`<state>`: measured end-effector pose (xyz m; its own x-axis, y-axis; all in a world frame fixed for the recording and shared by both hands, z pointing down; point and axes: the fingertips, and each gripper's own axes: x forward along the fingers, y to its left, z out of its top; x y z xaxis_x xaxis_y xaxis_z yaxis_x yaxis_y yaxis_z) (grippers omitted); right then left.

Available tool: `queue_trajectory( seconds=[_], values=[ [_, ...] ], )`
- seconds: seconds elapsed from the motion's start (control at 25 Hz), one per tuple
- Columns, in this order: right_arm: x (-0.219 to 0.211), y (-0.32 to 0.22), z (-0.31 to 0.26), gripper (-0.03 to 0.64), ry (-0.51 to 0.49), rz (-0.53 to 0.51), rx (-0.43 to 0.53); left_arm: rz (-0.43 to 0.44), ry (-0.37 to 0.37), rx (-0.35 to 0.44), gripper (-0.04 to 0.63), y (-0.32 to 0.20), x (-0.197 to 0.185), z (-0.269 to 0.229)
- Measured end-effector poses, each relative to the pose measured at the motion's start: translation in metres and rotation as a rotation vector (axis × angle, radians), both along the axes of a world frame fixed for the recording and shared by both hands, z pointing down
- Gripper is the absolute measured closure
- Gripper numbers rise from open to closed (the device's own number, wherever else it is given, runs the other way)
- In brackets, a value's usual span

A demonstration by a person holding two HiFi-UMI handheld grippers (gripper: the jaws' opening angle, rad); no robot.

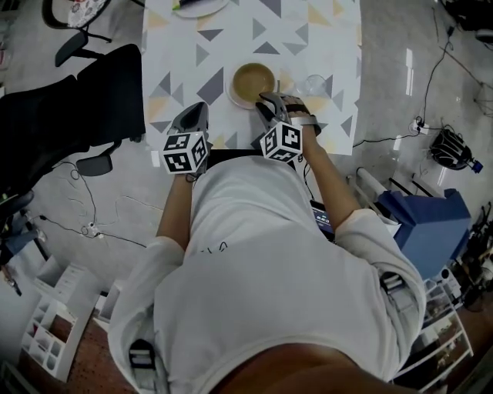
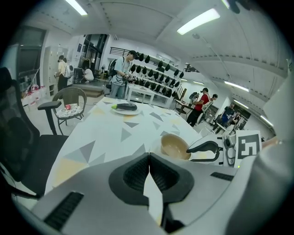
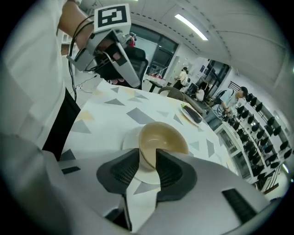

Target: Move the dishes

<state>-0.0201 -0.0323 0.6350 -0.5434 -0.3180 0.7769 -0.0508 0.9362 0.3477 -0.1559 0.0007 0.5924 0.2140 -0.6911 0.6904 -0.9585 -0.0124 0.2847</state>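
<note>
Tan bowl (image 1: 254, 81) on white plate (image 1: 233, 98), patterned table (image 1: 323, 31). Right gripper (image 1: 264, 100) at the bowl's near rim; left gripper (image 1: 194, 114) alongside.

One bowl (image 1: 254, 81), two plates (image 1: 231, 97) (image 1: 199, 8), one clear glass (image 1: 314, 84) and two grippers (image 1: 196, 109) (image 1: 266, 98) show.

I see a white table (image 1: 185, 54) patterned with grey and yellow triangles. It carries a round white saucer (image 1: 232, 97) mid-frame, a clear glass (image 1: 314, 83) right of it, and a white plate (image 1: 208, 9) at the top edge.

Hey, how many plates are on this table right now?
2. One white plate sits under the tan bowl at the near side; a second plate lies at the table's far end, holding a dark vegetable. The nearest edge is partly hidden.
</note>
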Motion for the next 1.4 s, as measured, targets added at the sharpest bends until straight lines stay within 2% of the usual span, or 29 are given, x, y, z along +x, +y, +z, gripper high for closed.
queue_trajectory(
  seconds=[0.28,0.6,0.72,1.4],
  values=[
    [-0.007,0.002,0.009,0.529,0.062,-0.047,0.018,-0.038,0.016,-0.006,0.575,0.006,-0.007,0.004],
    [-0.008,0.001,0.011,0.571,0.074,-0.063,0.045,-0.038,0.028,-0.011,0.575,0.009,-0.002,0.007],
    [-0.01,0.002,0.007,0.603,0.054,-0.053,0.031,-0.031,0.032,-0.009,0.575,0.007,0.001,0.007],
    [-0.016,-0.011,-0.033,0.606,-0.043,0.012,0.019,0.014,0.037,0.027,0.575,-0.015,0.011,-0.002]
  ],
)
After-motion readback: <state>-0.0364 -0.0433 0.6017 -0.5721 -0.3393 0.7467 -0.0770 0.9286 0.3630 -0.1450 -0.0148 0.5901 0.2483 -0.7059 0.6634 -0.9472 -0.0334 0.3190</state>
